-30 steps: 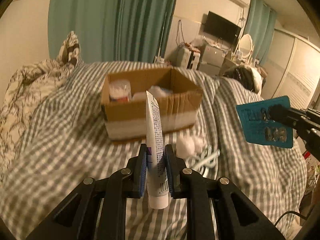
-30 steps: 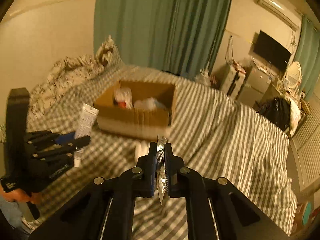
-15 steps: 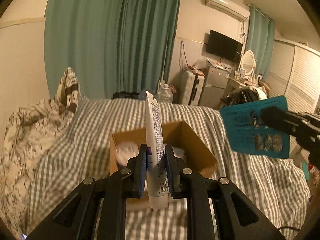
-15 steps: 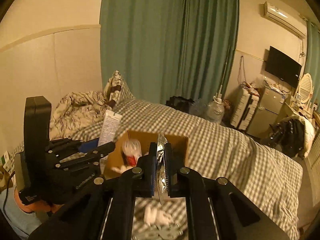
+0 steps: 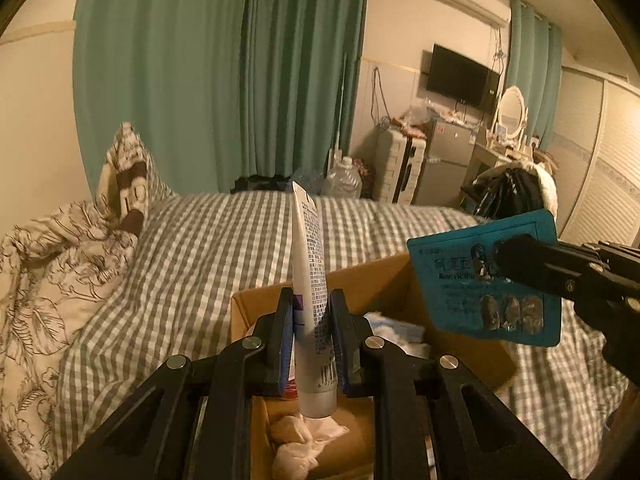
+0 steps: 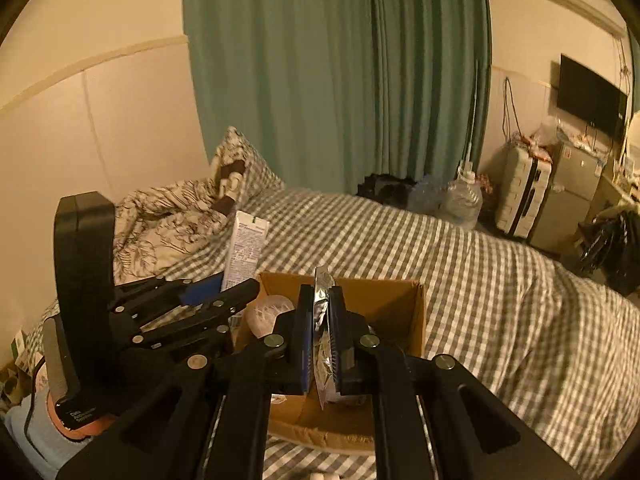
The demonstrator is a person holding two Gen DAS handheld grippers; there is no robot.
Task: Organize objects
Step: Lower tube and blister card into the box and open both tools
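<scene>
My left gripper is shut on a white tube that stands upright, held over the near end of an open cardboard box. My right gripper is shut on a teal pill blister pack, seen edge-on as silver foil in the right wrist view, held over the same box. The left gripper with the tube shows at the box's left side. Crumpled white tissue and a round white item lie in the box.
The box sits on a grey checked bedspread. A floral duvet and pillow lie at the left. Teal curtains hang behind. A suitcase, a small fridge, a water jug and a TV stand at the right.
Both grippers have moved forward and now hang over the box, which has come close beneath them. Each keeps its grip on its item.
</scene>
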